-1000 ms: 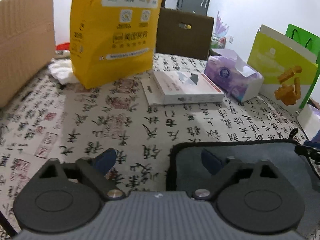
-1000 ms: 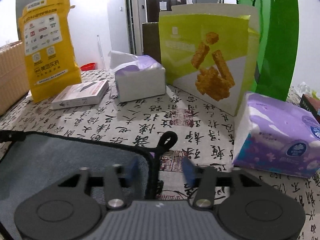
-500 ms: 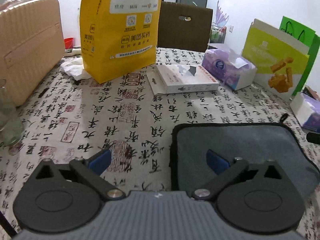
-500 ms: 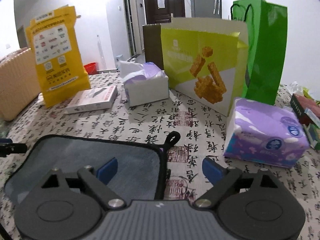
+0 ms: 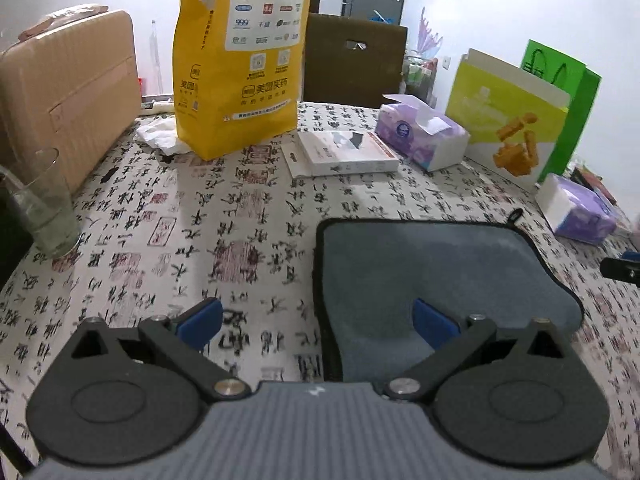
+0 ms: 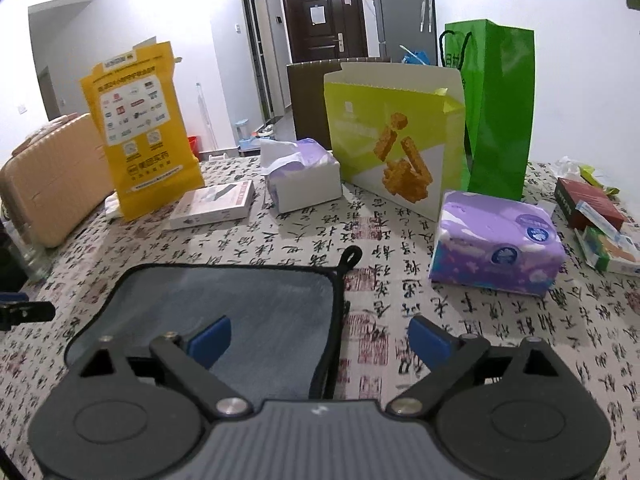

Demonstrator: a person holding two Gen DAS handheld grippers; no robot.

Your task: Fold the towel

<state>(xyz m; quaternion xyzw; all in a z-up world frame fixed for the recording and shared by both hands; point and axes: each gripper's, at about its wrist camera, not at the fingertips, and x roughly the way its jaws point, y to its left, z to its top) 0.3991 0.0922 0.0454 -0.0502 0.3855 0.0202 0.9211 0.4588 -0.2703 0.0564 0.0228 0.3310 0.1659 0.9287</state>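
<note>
Your grey towel (image 5: 432,268) lies flat on the calligraphy-print tablecloth (image 5: 240,216), black-edged, with a small hanging loop (image 6: 351,258) at its far right corner. Your left gripper (image 5: 316,318) is spread wide and holds nothing; it straddles the towel's left edge, one fingertip over the cloth and the other over bare tablecloth. Your right gripper (image 6: 320,334) is likewise wide open and empty, straddling the right edge. So the towel sits between your two hands, directly ahead and below, its long side running left to right. Each hand looks equally near its own edge. A drinking glass (image 5: 42,204) stands well to your left, a tissue pack (image 6: 496,244) near your right.
</note>
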